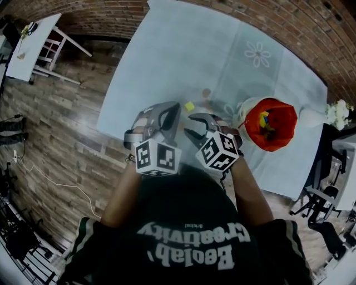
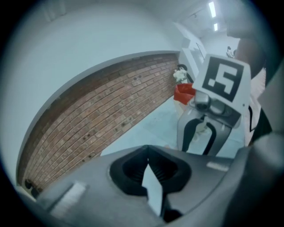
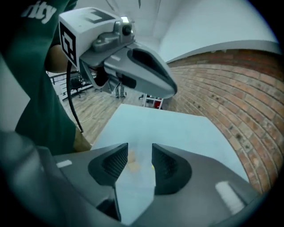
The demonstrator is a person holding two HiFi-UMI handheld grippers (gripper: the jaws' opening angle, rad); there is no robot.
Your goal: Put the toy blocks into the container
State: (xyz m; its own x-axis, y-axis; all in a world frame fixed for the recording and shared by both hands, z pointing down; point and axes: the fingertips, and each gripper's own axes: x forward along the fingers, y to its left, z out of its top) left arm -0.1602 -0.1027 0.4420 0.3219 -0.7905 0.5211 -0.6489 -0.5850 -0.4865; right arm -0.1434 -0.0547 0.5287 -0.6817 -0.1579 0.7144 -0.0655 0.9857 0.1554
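The right gripper's fingers are spread, with nothing but air between them. Through the gap show two tan blocks and, at the right finger's edge, a yellow block, all lying on the table just beyond the tips. The left gripper's fingers are pressed together at the tips and hold nothing. It hovers over the table's near edge, just left of the right gripper, the two side by side. To the right of both stands the container, a white tub with a red lining, with several coloured blocks already inside. Further right, at the table's edge, is a white vase of flowers. A brick wall runs along the far side. A wooden floor lies to the left, with a small white table at the far left.
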